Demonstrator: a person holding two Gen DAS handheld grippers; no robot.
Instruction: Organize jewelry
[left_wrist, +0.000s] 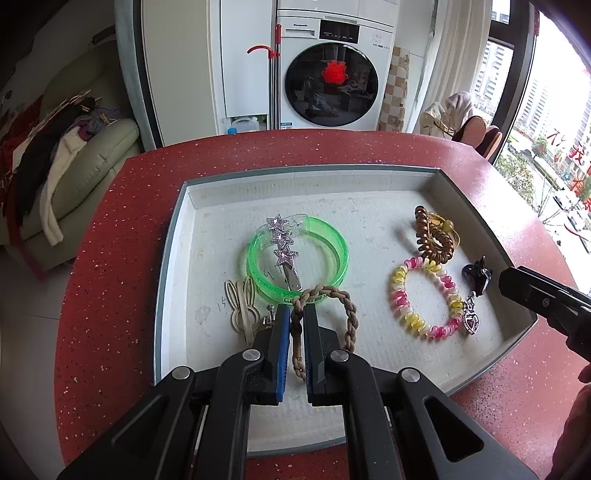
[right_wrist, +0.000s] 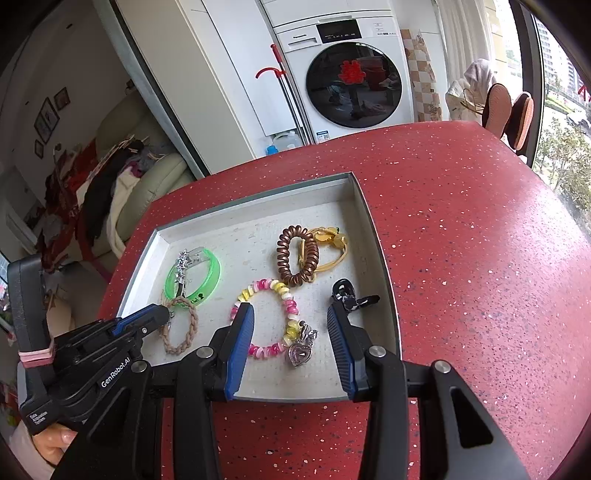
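Red speckled table (left_wrist: 122, 229) carries a shallow grey-rimmed tray (left_wrist: 173, 229) with a white lining; all jewelry observed lies inside this tray. Left gripper (left_wrist: 296, 314) is low over the tray's near left portion, jaws drawn close and pinching one strand of the braided tan hair tie (left_wrist: 349, 306), whose far end overlaps the rim of the green bangle (left_wrist: 334, 236). Right gripper (right_wrist: 291, 317) is positioned over the tray's near right portion, jaws spread wide and holding nothing; between them lie part of the pink-and-yellow spiral bracelet (right_wrist: 271, 288) and the silver heart pendant (right_wrist: 298, 354). A star-studded hair clip (left_wrist: 282, 243) rests across the green bangle. A beige rabbit-shaped clip (left_wrist: 242, 306) sits just beside the left gripper's left finger. Brown spiral hair tie (right_wrist: 295, 254) lies at the far right of the tray, touching a yellow-gold piece (right_wrist: 330, 240) behind it. Small black claw clip (right_wrist: 347, 295) lies near the tray's right wall, close to the right gripper's right finger.
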